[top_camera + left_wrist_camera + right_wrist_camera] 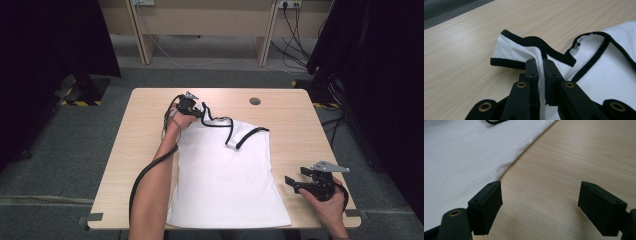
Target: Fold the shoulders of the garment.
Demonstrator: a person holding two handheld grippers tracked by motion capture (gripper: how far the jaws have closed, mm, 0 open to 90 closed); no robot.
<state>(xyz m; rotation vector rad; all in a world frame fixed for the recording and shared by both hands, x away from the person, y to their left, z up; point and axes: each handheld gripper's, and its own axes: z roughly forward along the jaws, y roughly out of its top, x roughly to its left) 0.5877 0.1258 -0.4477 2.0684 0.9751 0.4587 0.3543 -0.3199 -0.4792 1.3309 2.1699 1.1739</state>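
Note:
A white sleeveless top with black trim point(225, 170) lies flat on the wooden table point(140, 115), hem toward the person. My left gripper point(196, 111) is at the top's far left shoulder strap, shut on the fabric. In the left gripper view the jaws pinch the white cloth point(509, 51) between them at my left gripper point(541, 62), and the strap bunches up just beyond. My right gripper point(295, 184) rests by the top's right edge near the table's front right, its jaws wide apart. In the right gripper view my right gripper point(541, 202) holds nothing, and the top point(466, 152) lies to its left.
A round grommet hole point(255, 101) sits in the table's far side. Black curtains hang left and right, with cables and a stand point(325, 85) on the floor to the right. A wooden desk point(200, 25) stands behind the table.

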